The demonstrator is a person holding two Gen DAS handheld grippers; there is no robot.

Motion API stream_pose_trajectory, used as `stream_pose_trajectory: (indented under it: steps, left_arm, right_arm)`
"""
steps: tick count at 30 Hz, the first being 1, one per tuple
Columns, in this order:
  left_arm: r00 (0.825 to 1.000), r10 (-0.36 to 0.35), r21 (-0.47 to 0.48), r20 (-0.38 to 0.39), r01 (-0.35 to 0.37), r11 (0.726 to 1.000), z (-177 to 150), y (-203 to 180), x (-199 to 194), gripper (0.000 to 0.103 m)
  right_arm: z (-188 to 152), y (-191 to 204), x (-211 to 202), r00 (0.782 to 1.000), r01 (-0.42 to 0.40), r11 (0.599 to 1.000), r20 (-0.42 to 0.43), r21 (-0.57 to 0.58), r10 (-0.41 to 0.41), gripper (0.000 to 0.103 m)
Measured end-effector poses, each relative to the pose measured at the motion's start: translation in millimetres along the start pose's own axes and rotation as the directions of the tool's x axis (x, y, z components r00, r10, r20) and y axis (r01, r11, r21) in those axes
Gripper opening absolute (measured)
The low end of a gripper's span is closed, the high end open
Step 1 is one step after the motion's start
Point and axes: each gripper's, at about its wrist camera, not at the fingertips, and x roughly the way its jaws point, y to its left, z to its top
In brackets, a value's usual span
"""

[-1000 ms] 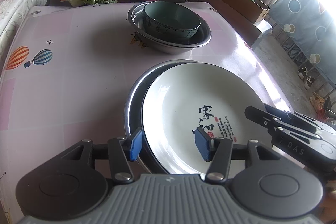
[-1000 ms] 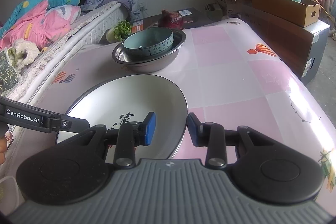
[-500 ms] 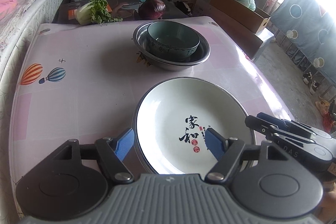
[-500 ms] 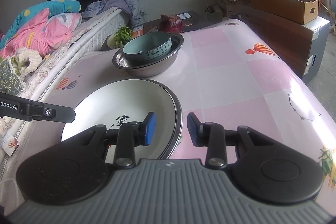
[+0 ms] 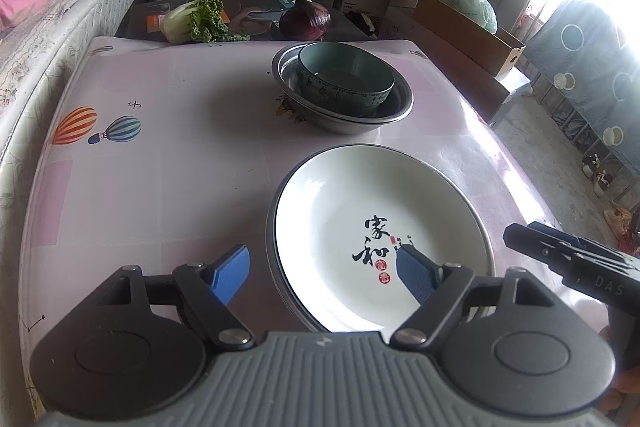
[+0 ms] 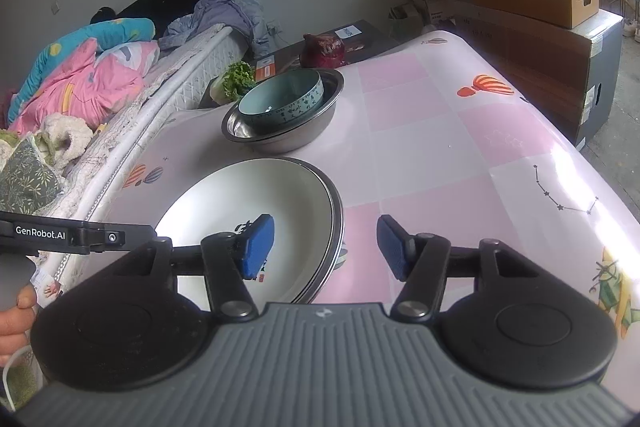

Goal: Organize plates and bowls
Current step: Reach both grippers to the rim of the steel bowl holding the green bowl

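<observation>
Both tongs have spread open, releasing the white plate [image 5: 360, 227].

White plate [image 5: 372, 227] marked with black calligraphy, teal bowl [image 5: 346, 79] patterned outside, pink checked tablecloth [image 5: 160, 155] printed with striped balloons

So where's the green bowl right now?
The green bowl sits inside the metal basin at the table's far end, beyond the white plate.
</observation>
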Motion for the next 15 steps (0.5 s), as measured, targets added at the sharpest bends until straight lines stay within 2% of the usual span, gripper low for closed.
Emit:
stream_pose_trajectory:
  steps: [6, 11, 15]
  left_arm:
    - [0.999, 0.001, -0.002, 0.032, -0.001, 1.000, 17.3, 8.9, -7.7, 0.086]
    - [0.996, 0.036, 0.009, 0.085, -0.037, 0.999, 40.3, 15.8, -11.3, 0.089]
    - [0.994, 0.054, 0.012, 0.099, -0.055, 0.998, 58.7, 19.7, -5.2, 0.089]
  right_arm:
    - [26.1, 1.7, -7.5, 1.000, -0.003, 1.000, 0.002, -0.026, 0.004, 0.078]
    - [60.3, -1.3, -0.4, 1.000, -0.015, 0.999, -0.012, -0.029, 0.014, 0.080]
    - [85.6, -5.3, 15.2, 0.999, -0.016, 0.999, -0.035, -0.033, 0.015, 0.080]
